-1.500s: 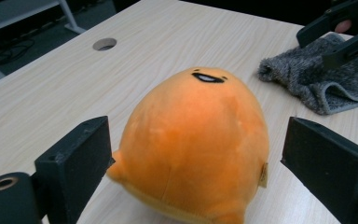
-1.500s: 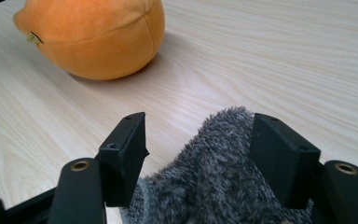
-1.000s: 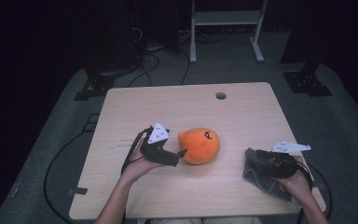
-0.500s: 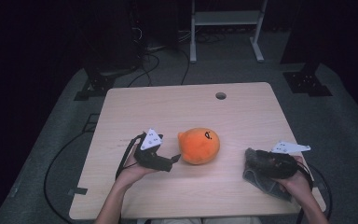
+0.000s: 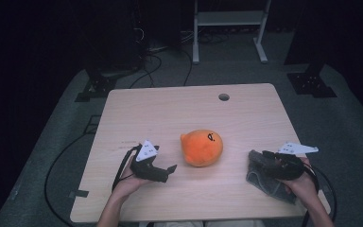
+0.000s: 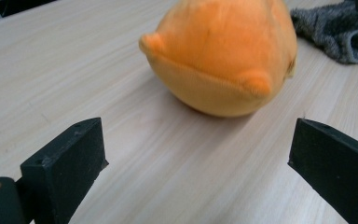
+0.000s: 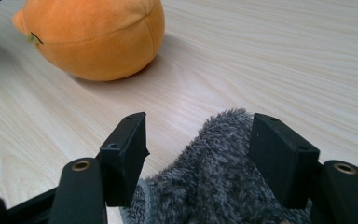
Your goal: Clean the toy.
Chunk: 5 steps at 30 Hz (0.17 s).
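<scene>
An orange plush toy (image 5: 202, 147) lies near the middle of the wooden table (image 5: 179, 109). My left gripper (image 5: 170, 169) rests low to the toy's left, a short gap away. In the left gripper view its jaws stand wide open (image 6: 196, 158) with only bare wood between them, and the plush toy (image 6: 223, 56) sits just ahead. My right gripper (image 5: 257, 156) is at the right, over a grey fuzzy cloth (image 5: 267, 183). In the right gripper view the grey cloth (image 7: 214, 186) lies between its spread jaws (image 7: 200, 149), and the plush toy (image 7: 98, 37) is farther off.
A round cable hole (image 5: 224, 97) is in the table's far edge. Cables trail from both grippers off the near edge. A white stand (image 5: 229, 28) and dark equipment bases stand on the floor beyond the table. The table's far half is bare wood.
My left gripper has drawn back from the plush toy, toward the left and the near edge, and sunk lower. The toy, the cloth and my right gripper have stayed put.
</scene>
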### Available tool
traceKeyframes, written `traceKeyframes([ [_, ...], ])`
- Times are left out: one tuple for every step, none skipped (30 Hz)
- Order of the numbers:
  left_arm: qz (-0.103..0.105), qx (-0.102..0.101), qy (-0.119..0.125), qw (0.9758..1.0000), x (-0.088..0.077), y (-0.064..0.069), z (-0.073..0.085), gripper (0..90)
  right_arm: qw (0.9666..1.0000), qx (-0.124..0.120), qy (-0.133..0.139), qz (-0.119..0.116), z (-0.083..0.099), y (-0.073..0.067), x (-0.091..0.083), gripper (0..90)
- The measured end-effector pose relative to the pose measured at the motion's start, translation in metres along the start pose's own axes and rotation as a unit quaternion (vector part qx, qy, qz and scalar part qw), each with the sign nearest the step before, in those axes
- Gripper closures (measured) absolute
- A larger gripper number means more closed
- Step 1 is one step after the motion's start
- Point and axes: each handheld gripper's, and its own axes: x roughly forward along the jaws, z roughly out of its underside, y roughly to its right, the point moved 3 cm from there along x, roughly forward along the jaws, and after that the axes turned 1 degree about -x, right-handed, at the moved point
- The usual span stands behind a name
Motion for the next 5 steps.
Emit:
traceKeyframes([
  [0.0,-0.003,0.003,1.0,0.0,0.0,0.002,3.0,1.0,-0.001,-0.001,-0.002,0.001,-0.001,0.001,35.6],
  [0.0,-0.005,0.002,1.0,0.0,0.0,0.004,3.0,1.0,-0.004,-0.006,0.0,0.001,-0.002,0.001,35.5],
  [0.003,-0.014,0.006,0.9999,0.001,0.0,0.008,3.0,0.9999,-0.008,-0.007,0.001,0.002,-0.003,0.001,35.6],
  [0.005,-0.019,0.009,0.9998,0.002,0.001,0.011,3.0,0.9999,-0.009,-0.006,-0.001,0.003,-0.004,0.001,35.6],
  [0.007,-0.022,0.006,0.9997,0.003,0.001,0.016,3.0,0.9999,-0.009,-0.006,-0.002,0.003,-0.005,0.0,35.6],
])
